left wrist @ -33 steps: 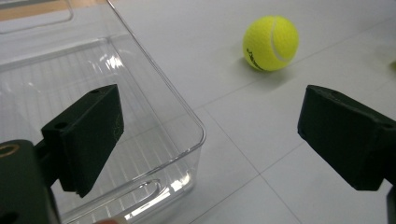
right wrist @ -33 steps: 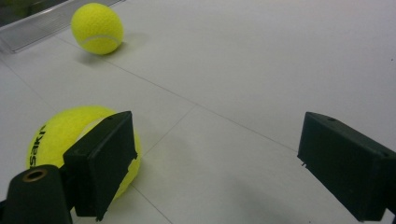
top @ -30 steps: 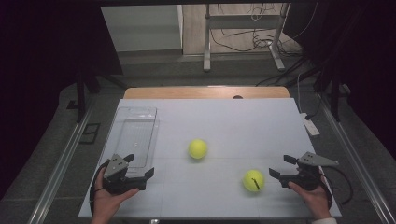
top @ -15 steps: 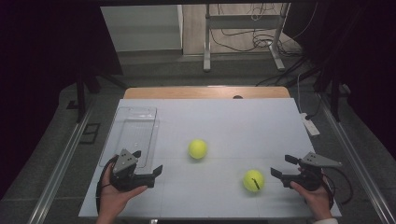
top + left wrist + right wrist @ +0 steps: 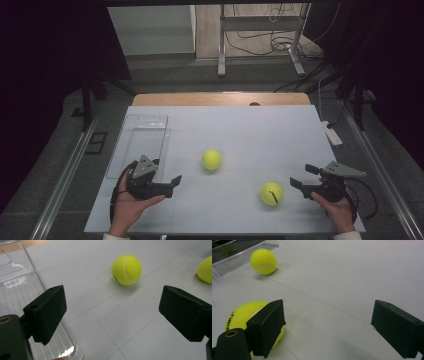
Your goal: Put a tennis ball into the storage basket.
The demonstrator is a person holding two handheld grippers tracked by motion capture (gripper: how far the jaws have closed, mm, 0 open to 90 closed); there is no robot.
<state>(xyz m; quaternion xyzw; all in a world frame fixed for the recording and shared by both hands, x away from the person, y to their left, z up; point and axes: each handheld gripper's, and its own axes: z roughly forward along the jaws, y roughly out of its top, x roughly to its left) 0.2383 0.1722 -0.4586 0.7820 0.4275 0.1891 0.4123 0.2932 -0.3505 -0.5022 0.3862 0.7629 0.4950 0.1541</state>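
1. Left gripper (image 5: 172, 183) near left on the surface (image 5: 240, 125), jaws wide, nothing between them; aimed right and far toward the middle tennis ball (image 5: 211, 159), probably lining up a grab.
2. In the left gripper view, middle tennis ball (image 5: 126, 270) framed between the two jaws but well apart from them; no contact yet.
3. Clear tray (image 5: 137, 145) at left, just far of the left gripper, long side running near-to-far; likely the drop spot, so close to the left hand (image 5: 131, 205) for a short carry.
4. Right gripper (image 5: 301, 178) near right, jaws wide, empty; pointing left at the near tennis ball (image 5: 271, 193), just beside it.
5. In the right gripper view, near tennis ball (image 5: 253, 320) partly behind the left-hand jaw, off to the outside, not between the jaws; touching or not, cannot tell.
6. Both balls loose on the surface, well apart from each other, neither in the tray; one ball per gripper looks like the plan.
7. Right hand (image 5: 338, 210) low at the near edge, seemingly waiting.
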